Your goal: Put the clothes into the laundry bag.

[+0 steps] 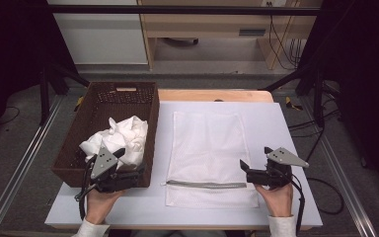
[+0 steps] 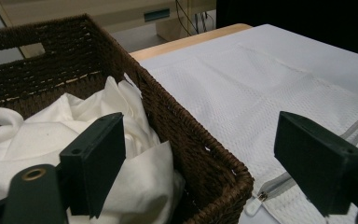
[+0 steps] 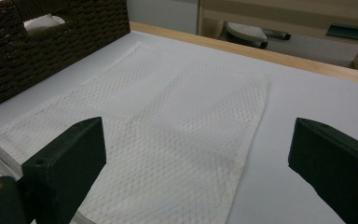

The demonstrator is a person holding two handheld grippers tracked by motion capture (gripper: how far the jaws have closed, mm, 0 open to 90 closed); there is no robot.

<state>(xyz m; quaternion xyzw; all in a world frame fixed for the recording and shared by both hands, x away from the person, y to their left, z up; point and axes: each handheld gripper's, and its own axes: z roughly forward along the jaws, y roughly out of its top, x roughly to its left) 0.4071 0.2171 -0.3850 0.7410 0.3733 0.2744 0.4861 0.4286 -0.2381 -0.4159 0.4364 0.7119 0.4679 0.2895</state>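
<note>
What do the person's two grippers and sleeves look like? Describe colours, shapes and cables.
Each hand-held gripper, left gripper and right gripper, is black with two blocky black jaws, a grey three-cornered plate on top and a black cable trailing back. White sleeve cuffs cover both wrists.

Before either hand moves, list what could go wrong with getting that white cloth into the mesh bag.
1. The mesh laundry bag lies flat with its grey zipper apparently closed, so the thin pull may slip from the right gripper.
2. The crumpled white cloth sits deep in the wicker basket; the open left gripper may snag the weave at the rim.
3. Part of the cloth may trail and drag.
</note>
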